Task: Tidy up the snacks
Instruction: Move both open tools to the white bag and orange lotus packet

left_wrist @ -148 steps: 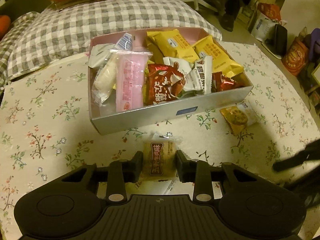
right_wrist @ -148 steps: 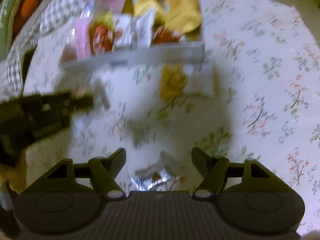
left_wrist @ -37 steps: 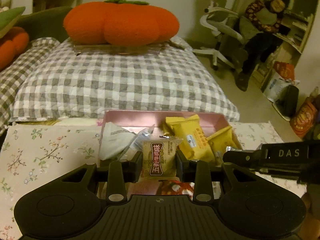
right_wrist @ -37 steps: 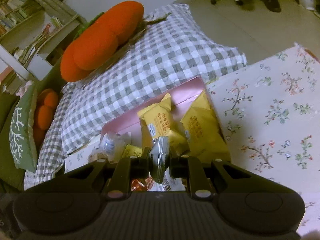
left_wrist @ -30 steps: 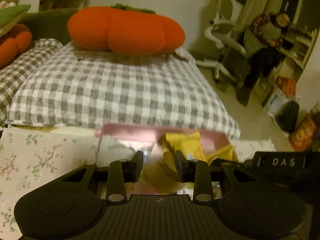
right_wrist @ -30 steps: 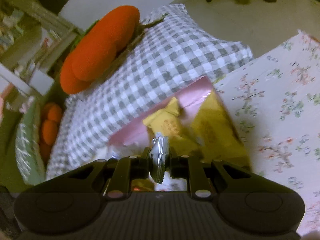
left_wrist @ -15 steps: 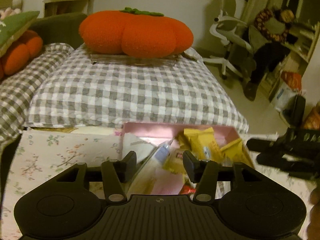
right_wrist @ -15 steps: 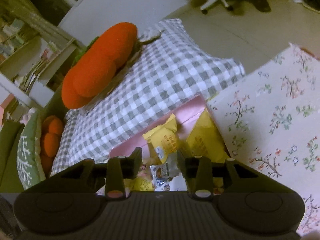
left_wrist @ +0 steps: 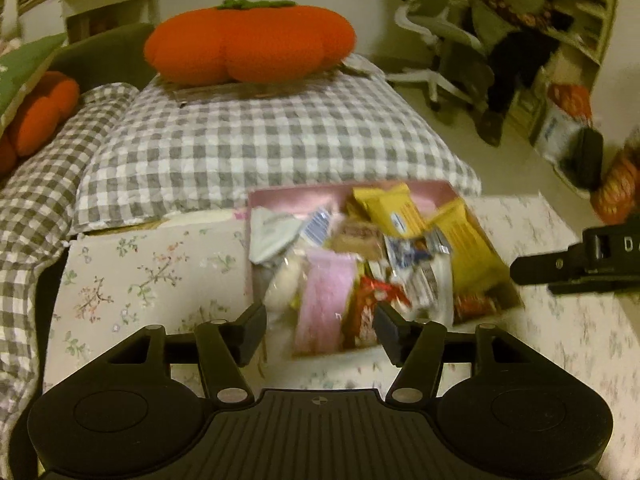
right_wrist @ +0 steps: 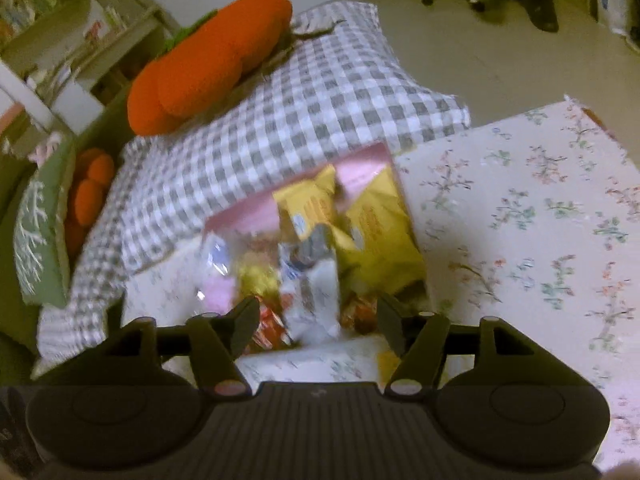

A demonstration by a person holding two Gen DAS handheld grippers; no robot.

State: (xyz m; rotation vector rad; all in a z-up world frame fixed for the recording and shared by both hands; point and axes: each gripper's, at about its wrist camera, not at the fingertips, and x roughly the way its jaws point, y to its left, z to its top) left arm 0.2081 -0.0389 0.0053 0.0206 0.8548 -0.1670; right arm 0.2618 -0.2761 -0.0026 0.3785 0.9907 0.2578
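Observation:
A pink-lined snack box sits on the floral tablecloth, full of packets: yellow ones, a pink one, a brown-labelled one and a silver one. My left gripper hangs above the box's near edge, its jaws opening with nothing held between them. My right gripper hovers over the box as well, jaws opening and empty; it shows in the left wrist view as a black bar at the right.
A grey checked cushion with an orange pumpkin pillow lies behind the box. A small yellow packet lies on the cloth in front of the box. An office chair and bags stand far right.
Both grippers let go of their packets, which dropped into the box, and their jaws have spread wide. Both have drawn back and risen, so the whole box shows now.

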